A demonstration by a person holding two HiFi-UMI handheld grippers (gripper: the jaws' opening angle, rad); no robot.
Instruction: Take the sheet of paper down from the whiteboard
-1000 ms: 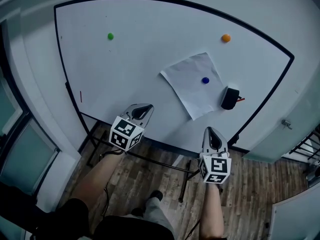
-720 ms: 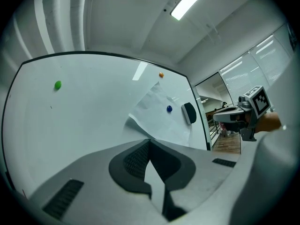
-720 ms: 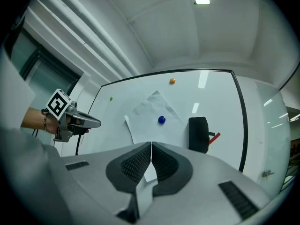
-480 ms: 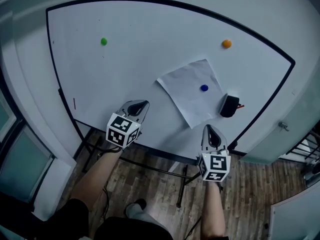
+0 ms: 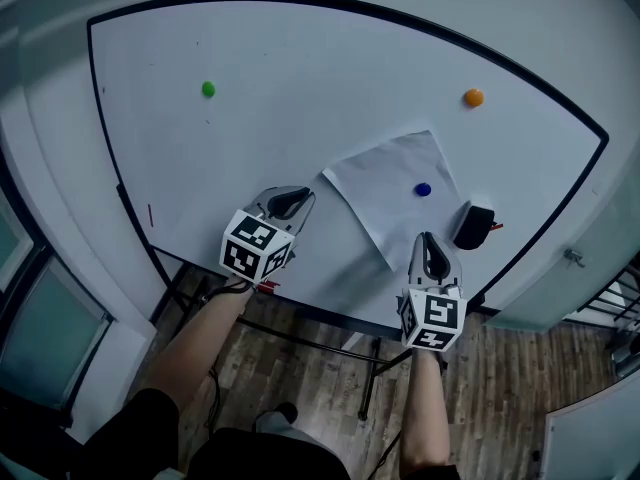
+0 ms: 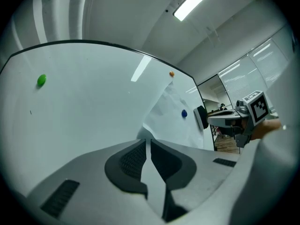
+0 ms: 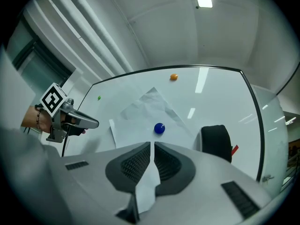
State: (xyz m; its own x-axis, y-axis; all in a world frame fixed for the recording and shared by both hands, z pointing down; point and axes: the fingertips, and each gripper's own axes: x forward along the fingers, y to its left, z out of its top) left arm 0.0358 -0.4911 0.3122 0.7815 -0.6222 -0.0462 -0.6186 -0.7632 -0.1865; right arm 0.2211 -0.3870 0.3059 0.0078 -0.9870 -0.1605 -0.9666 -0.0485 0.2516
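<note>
A white sheet of paper point(image 5: 385, 190) hangs tilted on the whiteboard point(image 5: 280, 78), pinned by a blue magnet point(image 5: 422, 190). My left gripper point(image 5: 298, 198) is shut and empty, with its tips just left of the sheet's left corner. In the left gripper view the sheet point(image 6: 171, 118) and the blue magnet point(image 6: 183, 113) lie ahead to the right of the shut jaws. My right gripper point(image 5: 428, 238) is shut and empty just below the sheet's lower edge. In the right gripper view the sheet point(image 7: 138, 114) and the magnet point(image 7: 159, 128) lie straight ahead of it.
A black eraser point(image 5: 472, 226) sticks to the board right of the sheet, close to my right gripper. A green magnet point(image 5: 208, 89) and an orange magnet point(image 5: 473, 97) sit higher up. The board's stand point(image 5: 372, 363) and a wooden floor point(image 5: 310, 363) lie below.
Both grippers have come up and closer to the board. The left now reaches the sheet's left corner, the right its lower edge. Both stayed shut.
</note>
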